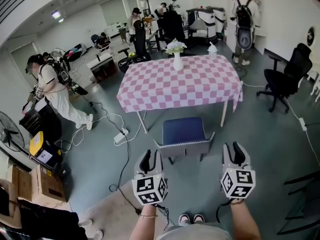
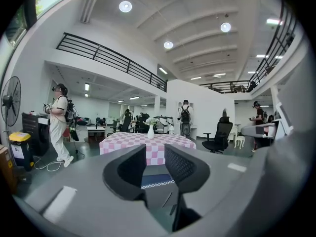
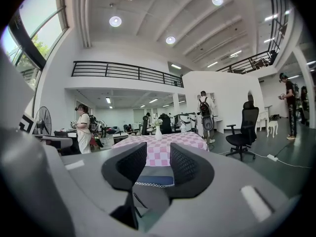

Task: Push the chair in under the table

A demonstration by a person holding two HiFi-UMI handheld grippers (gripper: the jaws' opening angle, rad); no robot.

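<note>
The chair [image 1: 183,132] has a blue seat and a grey back and stands just in front of the table [image 1: 150,91], its back towards me. A pink-and-white checked cloth covers the table, and a white vase of flowers [image 1: 177,54] stands on it. My left gripper [image 1: 151,157] hovers short of the chair back's left corner, open and empty. My right gripper [image 1: 235,151] is beside the back's right corner, also open and empty. In the left gripper view the gripper [image 2: 154,156] frames the blue seat [image 2: 156,180]; the right gripper [image 3: 152,156] frames the seat [image 3: 157,180] too.
A black office chair [image 1: 286,76] stands at the right. Cables and a power strip [image 1: 121,134] lie on the floor left of the table. A fan [image 1: 10,132], a yellow bin [image 1: 39,146] and boxes [image 1: 46,184] line the left. Several people stand around the room.
</note>
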